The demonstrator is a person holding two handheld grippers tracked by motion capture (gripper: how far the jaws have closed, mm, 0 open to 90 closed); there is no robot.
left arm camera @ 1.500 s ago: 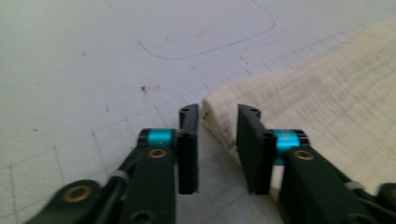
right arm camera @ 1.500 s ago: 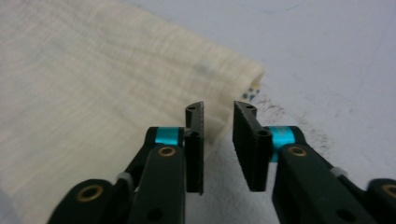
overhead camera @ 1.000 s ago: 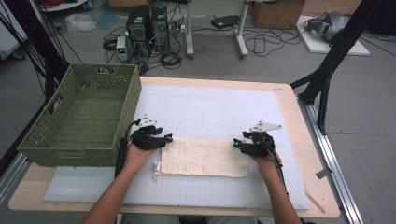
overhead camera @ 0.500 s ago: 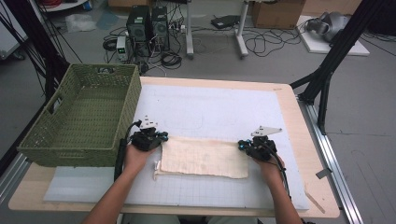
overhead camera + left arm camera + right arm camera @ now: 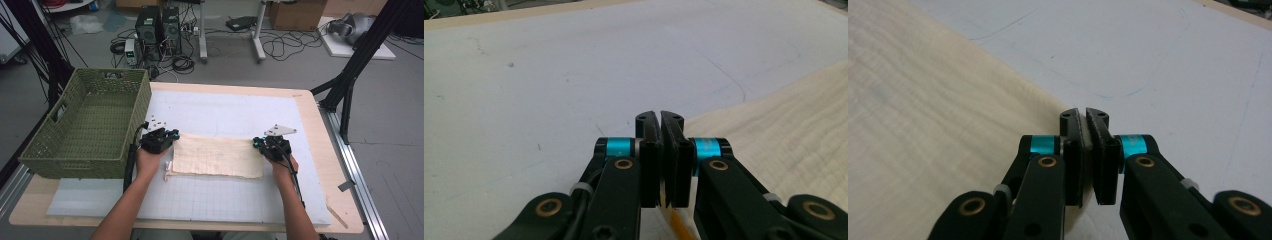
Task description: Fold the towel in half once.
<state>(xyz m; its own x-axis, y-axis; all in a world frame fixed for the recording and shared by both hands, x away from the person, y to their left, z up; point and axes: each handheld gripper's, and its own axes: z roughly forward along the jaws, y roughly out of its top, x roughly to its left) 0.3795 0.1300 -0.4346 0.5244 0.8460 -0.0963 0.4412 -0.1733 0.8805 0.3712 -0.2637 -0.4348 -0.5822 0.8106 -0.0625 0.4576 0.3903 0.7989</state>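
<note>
Cream cloth [image 5: 217, 156], flat, faintly checked, each far corner apparently pinched in a closed gripper [image 5: 171, 135].

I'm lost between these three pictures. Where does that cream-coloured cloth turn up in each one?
High view: the cloth lies flat at the middle of the white mat, between the two grippers.
Left gripper view: it fills the right side, running under the closed jaws.
Right gripper view: it covers the left side, its edge pinched in the jaws.
Shared landmark: the white mat.
</note>
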